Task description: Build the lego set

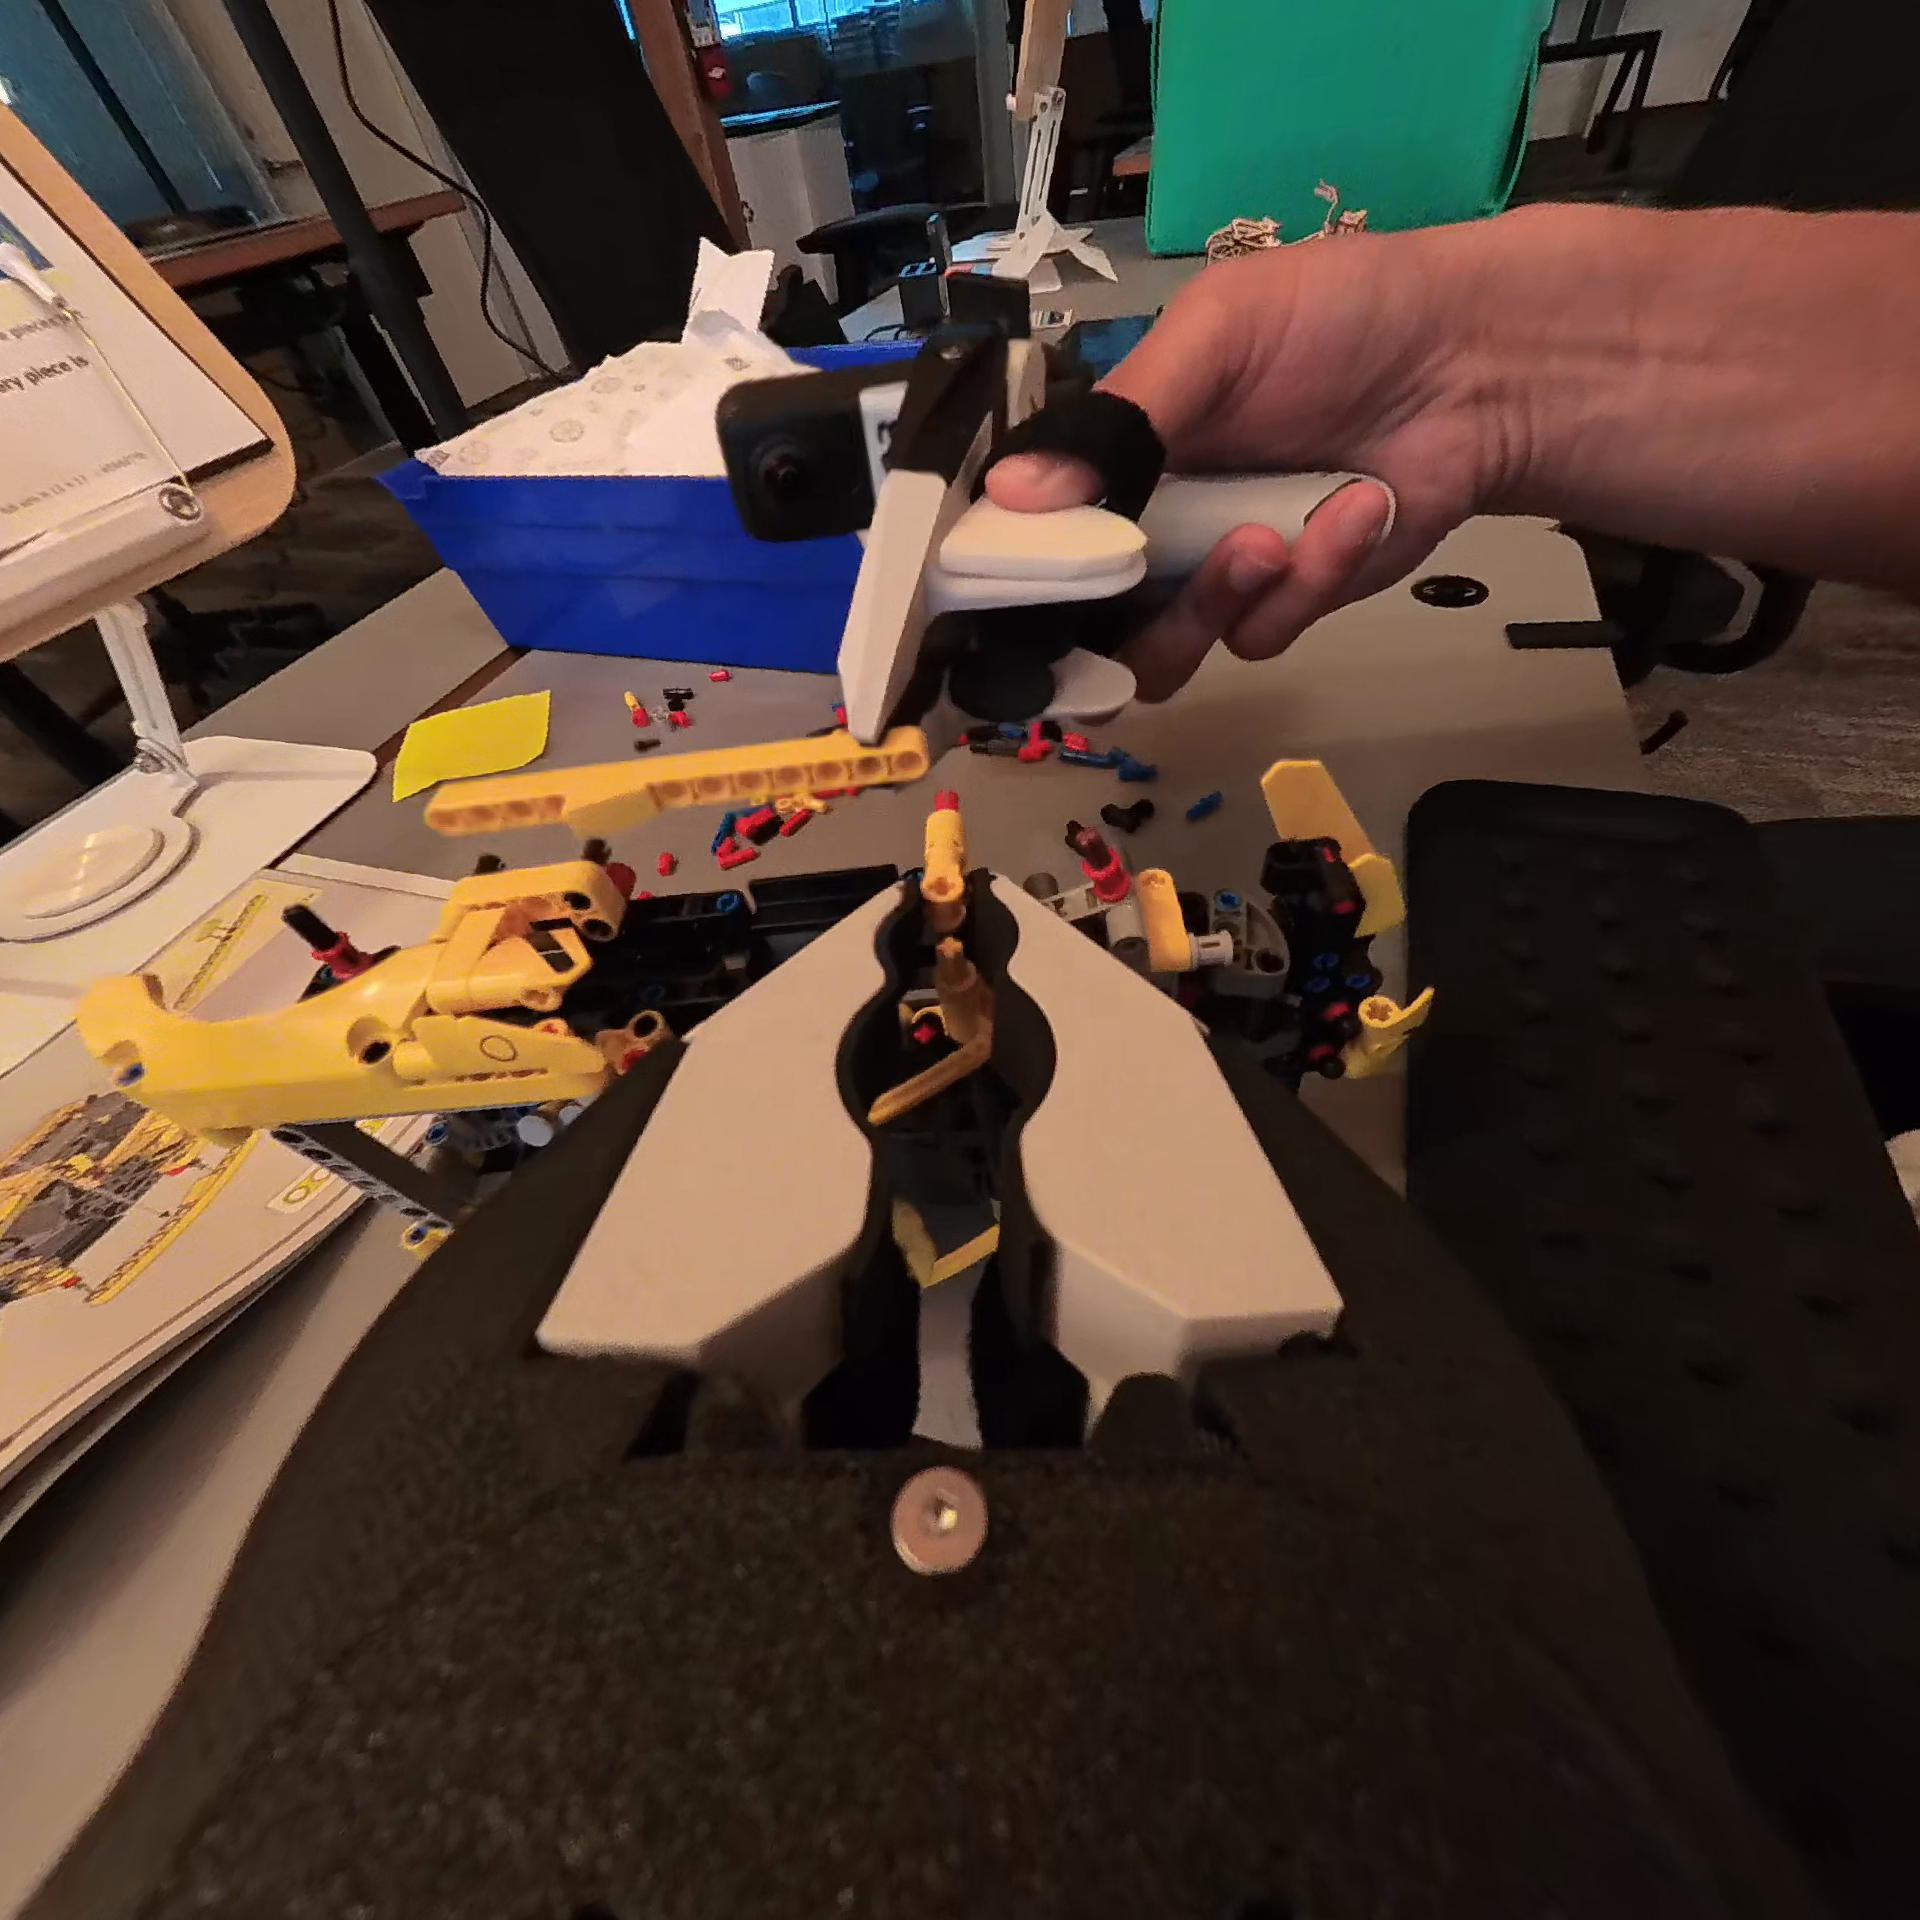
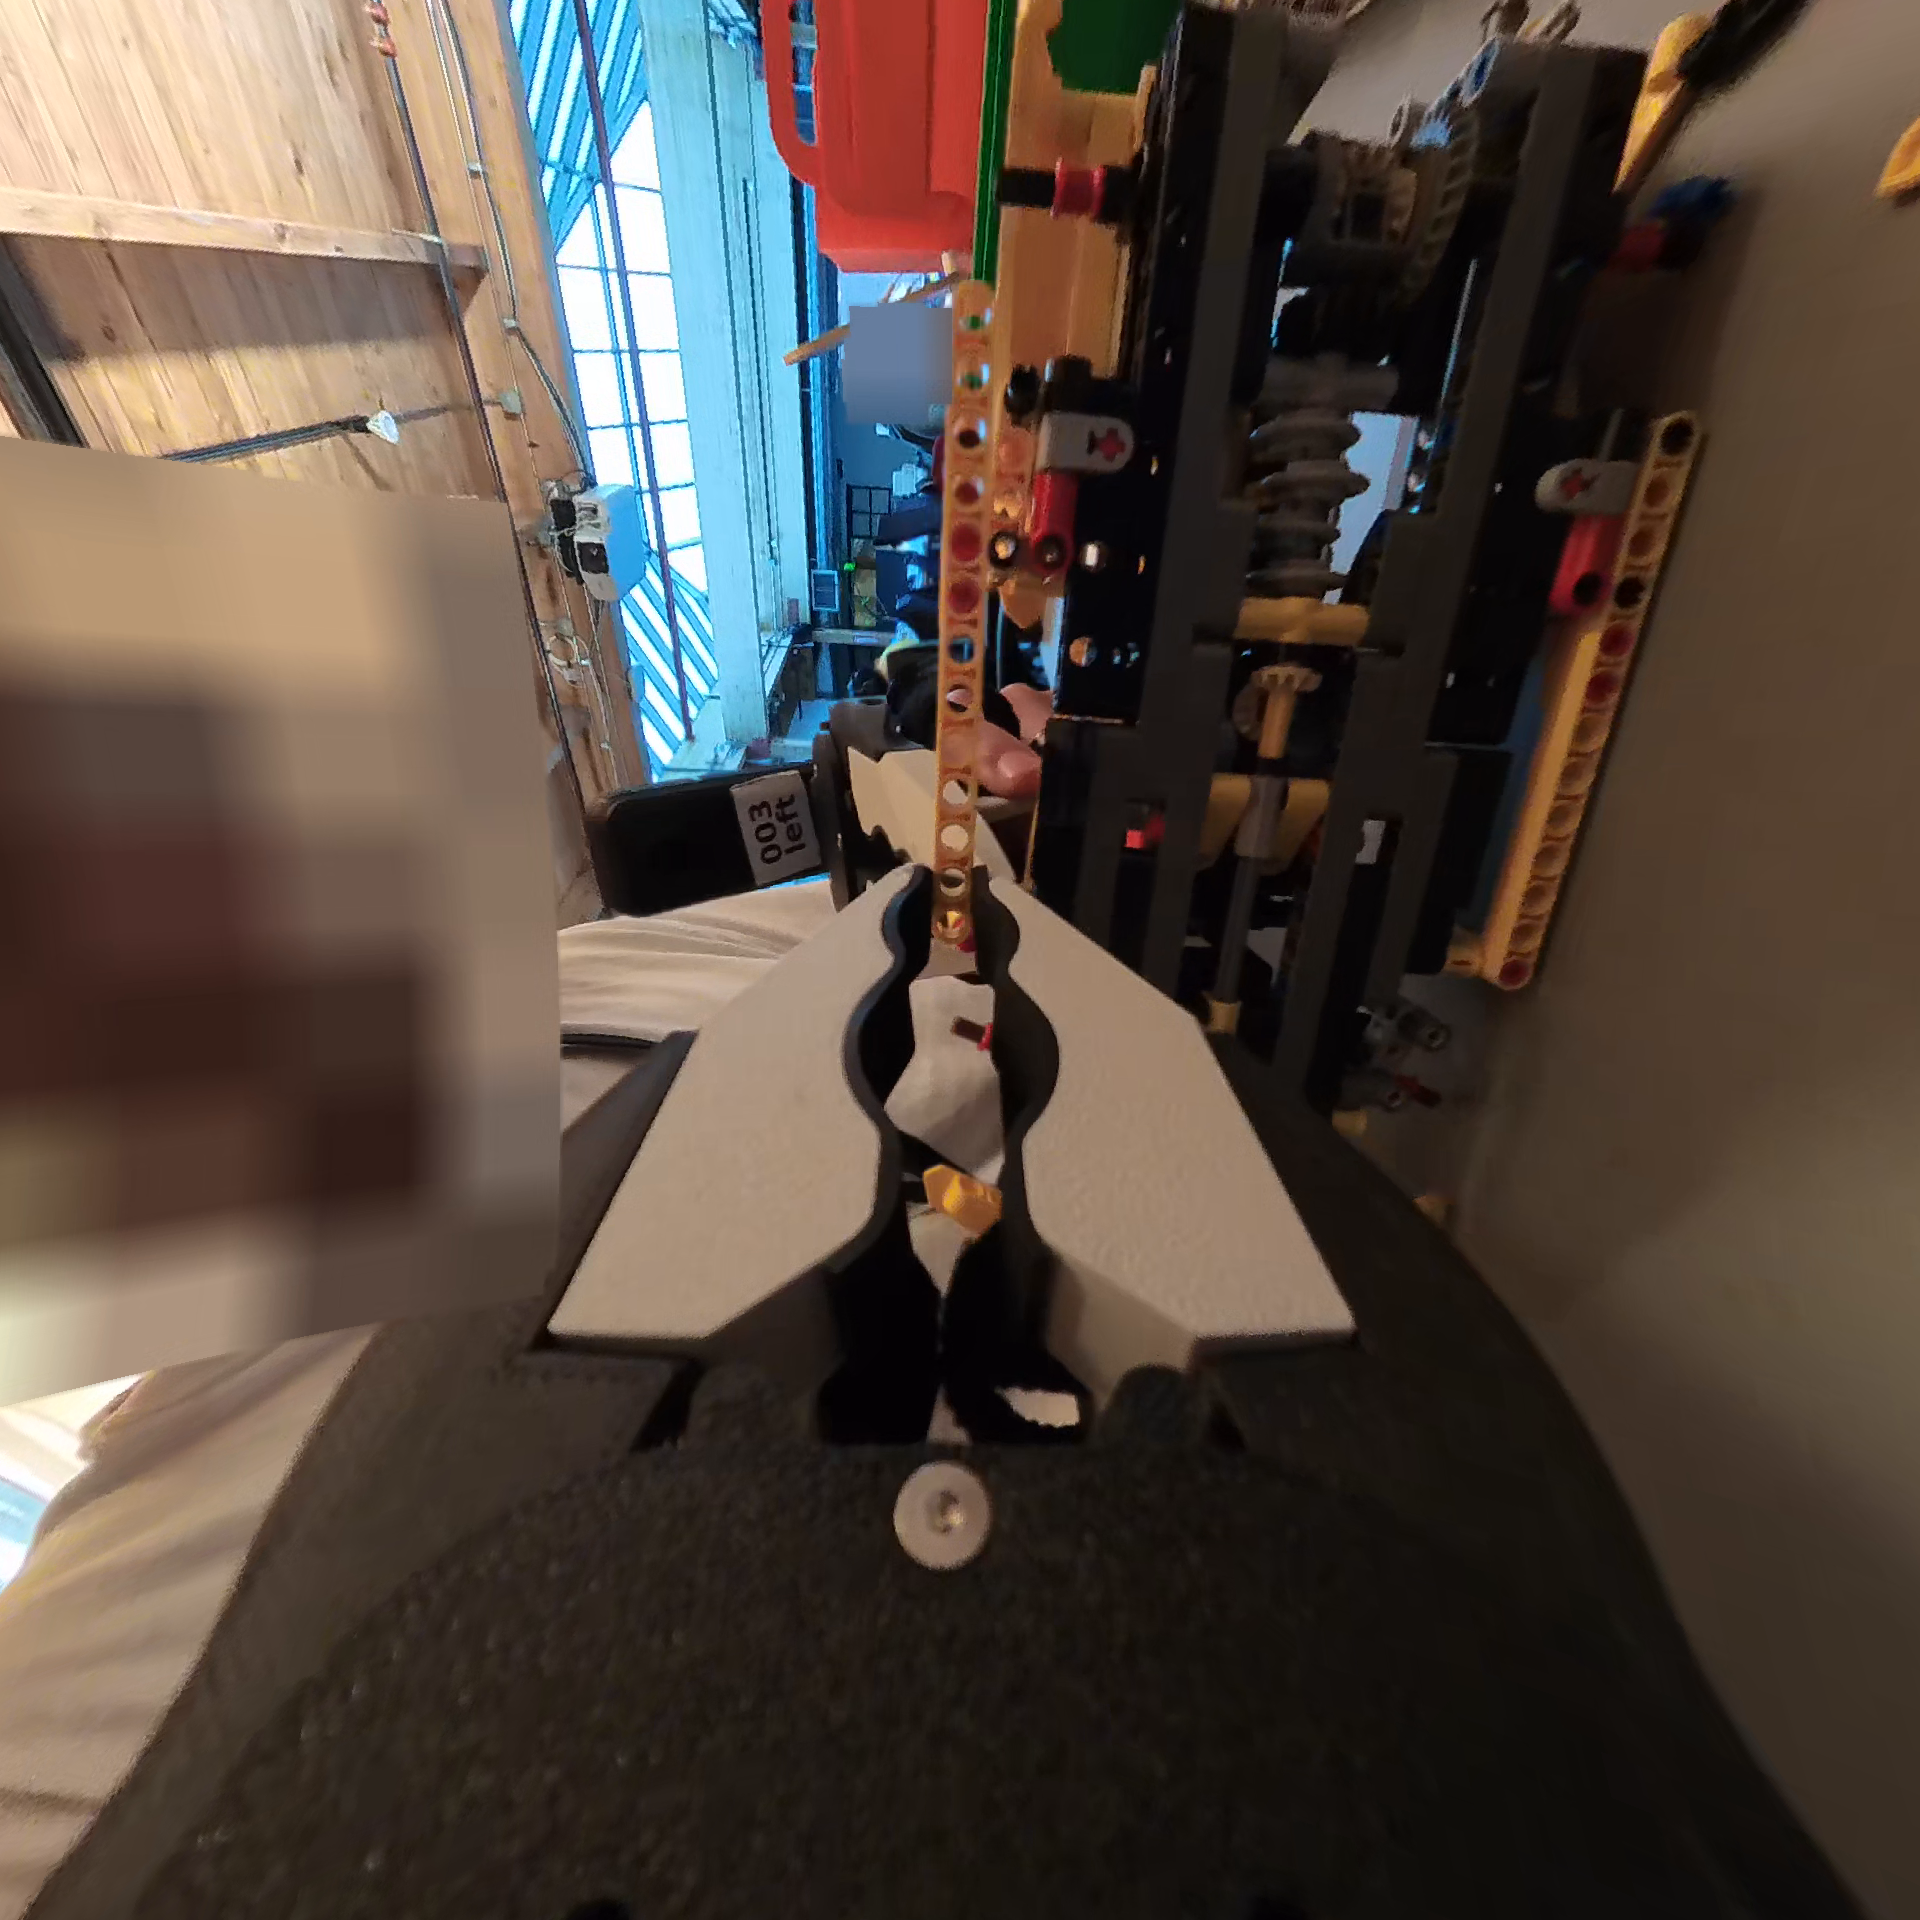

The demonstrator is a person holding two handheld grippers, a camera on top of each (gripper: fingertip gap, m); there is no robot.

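Left tool (image 1: 940,894), frame centre, clamps a yellow connector (image 1: 943,868) on the chassis (image 1: 727,935). Right tool (image 2: 951,914) grips a long yellow beam (image 2: 961,623) by its end, above the counter (image 1: 1299,707). Step: fitting beam; next needs hole-to-pin alignment.

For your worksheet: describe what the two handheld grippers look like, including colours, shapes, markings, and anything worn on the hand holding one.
Each gripper, left gripper and right gripper, has two pale grey wedge-shaped fingers with wavy black inner edges, on a rough black body with a silver screw. Seen from outside, the right one carries a black camera, a white label and a grey handle. The hand wears a black thumb strap.
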